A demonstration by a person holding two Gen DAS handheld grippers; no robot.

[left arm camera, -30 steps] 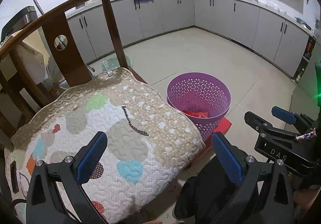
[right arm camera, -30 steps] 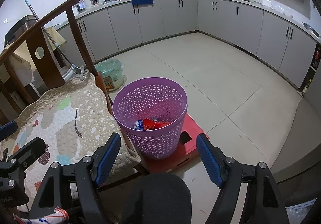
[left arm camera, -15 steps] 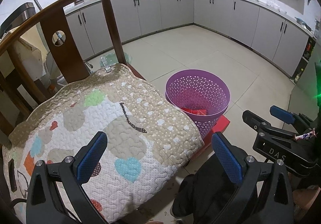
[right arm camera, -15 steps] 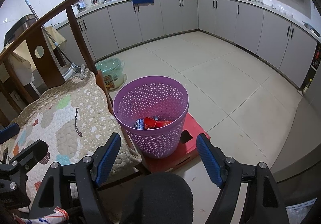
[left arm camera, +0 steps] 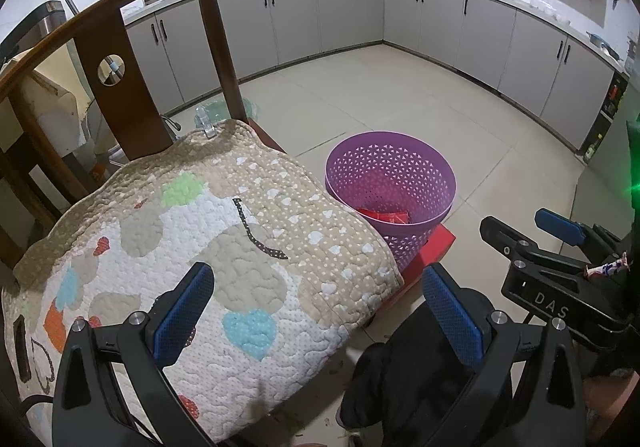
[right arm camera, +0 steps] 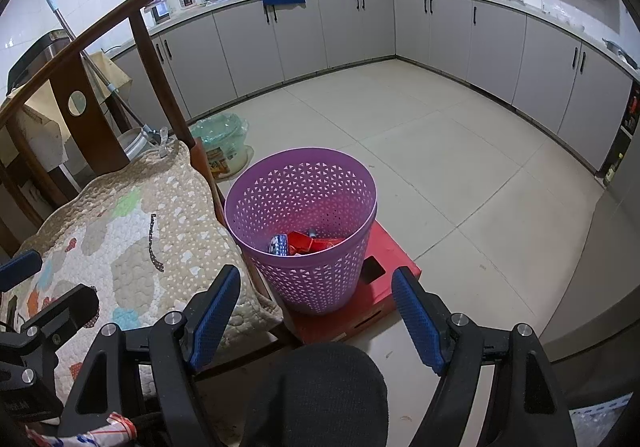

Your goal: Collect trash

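Note:
A purple lattice basket (right arm camera: 304, 223) stands on a red box (right arm camera: 384, 287) beside the chair; red and blue wrappers (right arm camera: 304, 243) lie in it. It also shows in the left wrist view (left arm camera: 390, 183). My left gripper (left arm camera: 320, 311) is open and empty above the quilted chair cushion (left arm camera: 208, 247). My right gripper (right arm camera: 316, 315) is open and empty, just short of the basket. A crumpled red, white and blue wrapper (right arm camera: 104, 431) shows at the bottom left of the right wrist view, and beside the right gripper's body in the left wrist view (left arm camera: 608, 269).
A wooden chair (left arm camera: 120, 59) carries the cushion. A dark knee (right arm camera: 316, 395) is below the right gripper. A green-lidded tub (right arm camera: 222, 147) and a mop (right arm camera: 80, 43) stand behind the chair. Grey cabinets (right arm camera: 440, 31) line the tiled floor (right arm camera: 440, 151).
Both grippers have drifted slightly back and up; the basket and cushion sit a little lower and farther in view. Both grippers stay open.

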